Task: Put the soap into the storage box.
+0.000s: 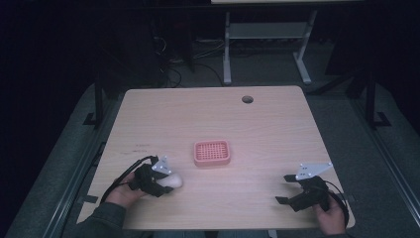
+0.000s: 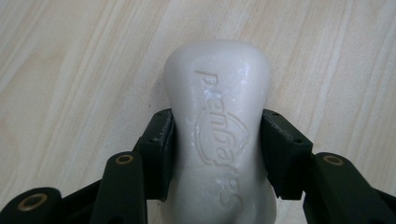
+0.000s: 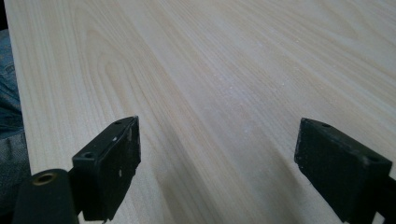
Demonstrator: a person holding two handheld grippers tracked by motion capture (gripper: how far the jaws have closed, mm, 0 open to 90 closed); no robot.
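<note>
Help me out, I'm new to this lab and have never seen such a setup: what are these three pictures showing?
A person sits at a wooden table with a hand-held gripper in each hand. One picture looks down from above; the other two come from cameras riding on each gripper. The left gripper has its black fingers closed on the sides of a white soap bar lying on the table. The right gripper is open with bare wood between its fingers. A pink soap dish sits mid-table, empty.
</note>
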